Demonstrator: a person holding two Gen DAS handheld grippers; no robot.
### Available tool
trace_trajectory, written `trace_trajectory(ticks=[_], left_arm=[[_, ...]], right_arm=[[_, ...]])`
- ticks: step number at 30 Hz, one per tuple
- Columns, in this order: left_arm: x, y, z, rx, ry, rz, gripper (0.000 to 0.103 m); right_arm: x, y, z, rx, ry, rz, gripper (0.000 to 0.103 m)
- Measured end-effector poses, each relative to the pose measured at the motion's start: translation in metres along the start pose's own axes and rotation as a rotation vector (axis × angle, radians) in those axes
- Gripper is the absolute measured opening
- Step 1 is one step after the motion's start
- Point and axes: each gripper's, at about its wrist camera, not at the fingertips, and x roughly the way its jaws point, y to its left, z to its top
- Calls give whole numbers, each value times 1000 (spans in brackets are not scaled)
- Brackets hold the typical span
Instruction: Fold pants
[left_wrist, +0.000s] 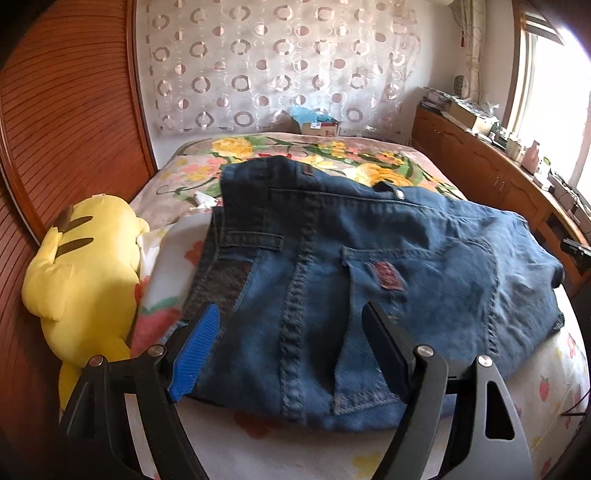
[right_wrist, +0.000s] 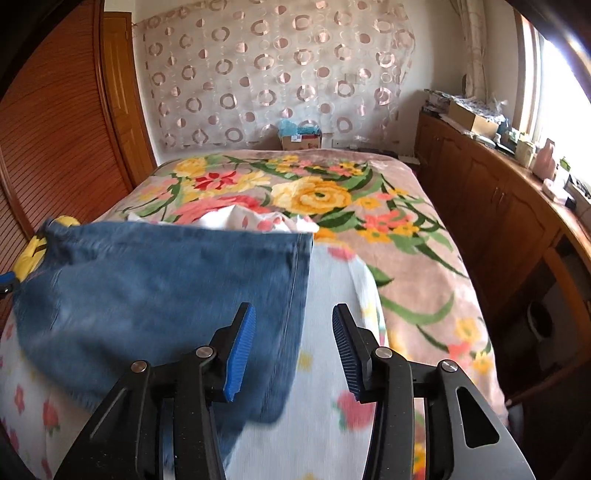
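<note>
One pair of blue jeans (left_wrist: 369, 266) lies on the bed (right_wrist: 417, 280), on a white sheet with small red flowers (right_wrist: 325, 406) at the near end; a floral blanket (right_wrist: 314, 192) covers the far end. One yellow plush toy (left_wrist: 81, 273) sits at the left edge of the bed, against the wooden wardrobe (left_wrist: 66, 122).

There are two grippers. The left gripper (left_wrist: 291, 350) has its fingers spread wide over the near edge of the jeans, holding nothing; whether the pads press on the denim cannot be told. The right gripper (right_wrist: 293, 352) also has its fingers apart and empty, the left pad over the cloth near the hem, the right pad over bare sheet.

The jeans are folded into a broad bundle, back pocket (left_wrist: 413, 288) up. Their long axis runs left to right, waistband at the left and far side, hem edge to the right.
</note>
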Motion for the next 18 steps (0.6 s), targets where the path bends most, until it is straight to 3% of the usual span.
trace_trajectory(ticks=[10,17,18], left_arm=[[-13,-24,-18,27,15,-47,80],[-16,-17,-27,1,24,-27,80],[-17,-15,-28,-4,24,-25,80]], right_arm=[[-1,-6,-29,9,93,43,46],[28,2,-6,-43,97,67,45],[27,4,-6,-48,82,72,33]])
